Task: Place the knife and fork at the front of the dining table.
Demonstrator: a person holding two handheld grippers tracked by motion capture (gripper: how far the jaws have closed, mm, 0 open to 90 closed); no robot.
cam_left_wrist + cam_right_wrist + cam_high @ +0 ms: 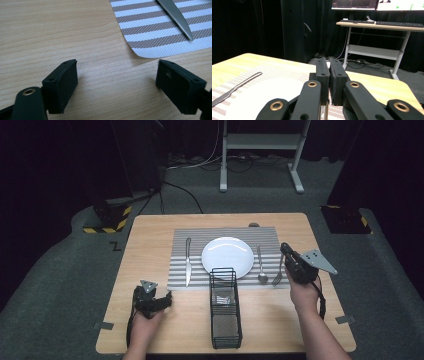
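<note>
The left gripper (150, 300) rests low over the bare desk (150, 235) near its front left corner, jaws released with nothing between them, seemingly parked out of the way; in the left gripper view the mat (160, 30) corner and the knife (177, 17) tip lie just ahead. The knife lies on the mat's left part, blade toward the person, left of the plate (227, 256), as a place setting wants. The wire basket (225, 307) stands in front of the plate, its far end touching the mat, probably the cutlery holder. Right of the plate lie the spoon (261, 265) and then the fork (278, 272), side by side. The right gripper (289, 256) hovers just beside the fork, its jaws clenched on nothing, pointing level across the desk.
</note>
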